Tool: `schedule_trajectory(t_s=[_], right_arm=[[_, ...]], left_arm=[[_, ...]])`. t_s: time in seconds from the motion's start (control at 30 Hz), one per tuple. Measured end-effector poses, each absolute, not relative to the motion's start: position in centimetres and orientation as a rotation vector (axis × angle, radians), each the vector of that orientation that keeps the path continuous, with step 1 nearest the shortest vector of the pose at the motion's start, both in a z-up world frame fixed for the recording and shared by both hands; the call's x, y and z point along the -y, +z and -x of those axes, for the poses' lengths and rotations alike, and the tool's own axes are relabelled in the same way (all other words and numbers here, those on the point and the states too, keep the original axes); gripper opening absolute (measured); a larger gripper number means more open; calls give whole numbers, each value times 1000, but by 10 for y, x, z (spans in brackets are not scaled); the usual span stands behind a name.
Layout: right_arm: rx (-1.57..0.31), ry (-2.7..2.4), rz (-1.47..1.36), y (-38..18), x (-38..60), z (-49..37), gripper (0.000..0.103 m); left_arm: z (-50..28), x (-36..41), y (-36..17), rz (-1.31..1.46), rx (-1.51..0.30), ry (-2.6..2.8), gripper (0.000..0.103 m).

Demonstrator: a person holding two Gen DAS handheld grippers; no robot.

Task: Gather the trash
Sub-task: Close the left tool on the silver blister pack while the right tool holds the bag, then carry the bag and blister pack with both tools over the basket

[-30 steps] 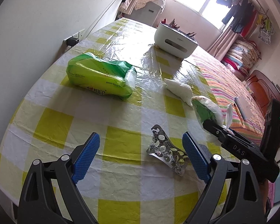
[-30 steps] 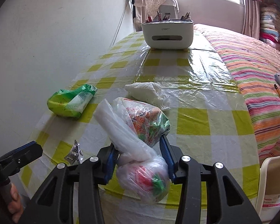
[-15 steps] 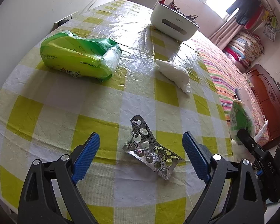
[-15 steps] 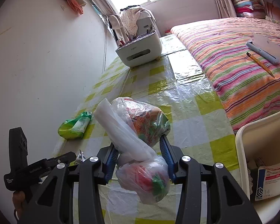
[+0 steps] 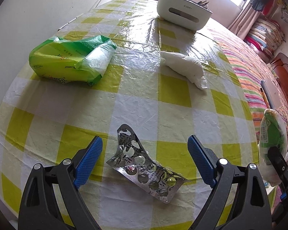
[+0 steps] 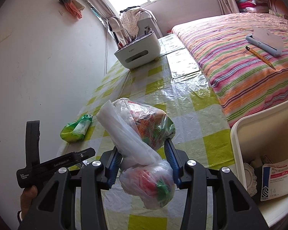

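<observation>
Left wrist: fingers (image 5: 145, 159) agape around crinkled foil blister pack (image 5: 144, 167) — right fingers (image 6: 144, 163) squeezing knotted plastic bag (image 6: 144, 149).

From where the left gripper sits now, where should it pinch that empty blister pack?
Take the blister pack across its narrow curled-up end, the tip lifted off the tablecloth. The open left gripper already straddles it; drop straight down and close across the foil's edges.

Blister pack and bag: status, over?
Left gripper open, jaws either side of blister pack flat on table. Right gripper shut on bag, bin to its right. Nothing in the way.
</observation>
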State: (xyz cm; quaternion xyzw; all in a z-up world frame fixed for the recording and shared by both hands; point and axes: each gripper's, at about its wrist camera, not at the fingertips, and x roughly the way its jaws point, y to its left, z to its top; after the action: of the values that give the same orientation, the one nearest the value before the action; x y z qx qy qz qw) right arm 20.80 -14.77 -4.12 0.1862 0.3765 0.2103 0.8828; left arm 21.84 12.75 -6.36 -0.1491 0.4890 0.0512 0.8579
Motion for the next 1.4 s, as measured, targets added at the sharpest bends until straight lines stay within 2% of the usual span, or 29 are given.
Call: schedule_trajectory(t_s=[0.17,0.2,0.23,0.3,0.4,0.53,0.93,1.4], right_arm=[[-785,435,-419,-44,160,-204,44],[-783,433,-420,-44,162,-204,44],[-781,431,-424,-44,164,-204,44],[-778,430,-437,-44,169,-203,44],[-777,428,-452,-45,173,-203,44],[-770,426,-450,-44,174,-201,45],[-733,421,-459,-38,179,-195,45],[-723,397,-439,-37,180,-195,45]], left_arm=[[-225,-103,-66,224,-1023,87,86],[-227,-100,-68,215,-1033,77,79],[-227,-95,-69,185,-1030,86,77],[-227,-85,-70,115,-1020,93,56],[-226,-76,-71,59,-1007,66,40],[-220,-68,-67,53,-970,34,38],[-173,-52,0,-54,-586,88,37],[-157,-41,21,-67,-497,81,37]])
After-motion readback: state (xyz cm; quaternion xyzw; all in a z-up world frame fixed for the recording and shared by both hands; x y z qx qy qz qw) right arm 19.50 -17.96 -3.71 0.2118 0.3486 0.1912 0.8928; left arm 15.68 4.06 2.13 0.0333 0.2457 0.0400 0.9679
